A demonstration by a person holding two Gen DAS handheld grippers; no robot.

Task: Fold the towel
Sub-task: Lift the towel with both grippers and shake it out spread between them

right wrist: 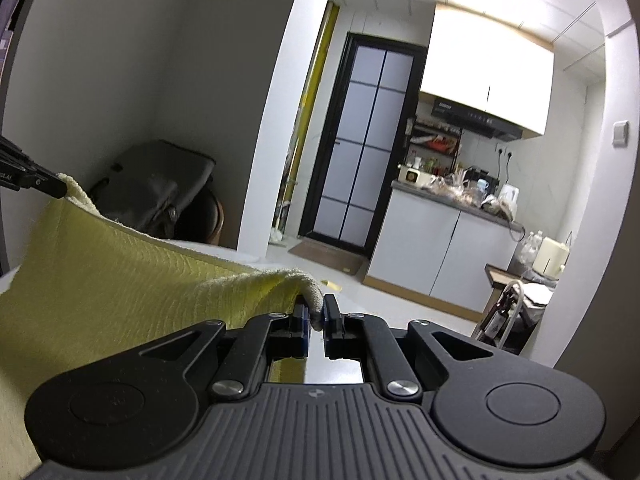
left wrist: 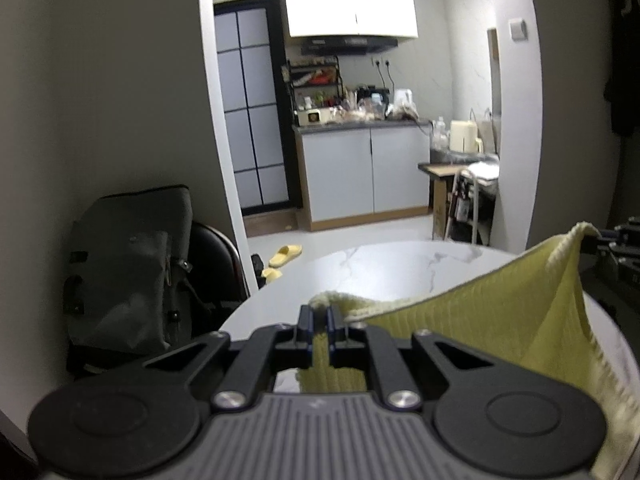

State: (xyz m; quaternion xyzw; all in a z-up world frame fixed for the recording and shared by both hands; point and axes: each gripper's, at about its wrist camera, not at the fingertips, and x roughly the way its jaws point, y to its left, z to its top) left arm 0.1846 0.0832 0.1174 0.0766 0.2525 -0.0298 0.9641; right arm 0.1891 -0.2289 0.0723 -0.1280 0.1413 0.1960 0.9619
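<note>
Towel (left wrist: 500, 312), pale yellow and ribbed, hangs stretched between both tongs above the round marble table (left wrist: 392, 268). The left wrist view shows the tabletop's far edge, a grey backpack (left wrist: 128, 272) on a dark chair beside the table's left edge, and yellow slippers (left wrist: 282, 258) on the floor beyond; the right wrist view hides most of the table behind cloth. Left tongs (left wrist: 319, 320) are clenched on one towel corner. Right tongs (right wrist: 316, 314) pinch the other corner, raised and tilted leftward.
</note>
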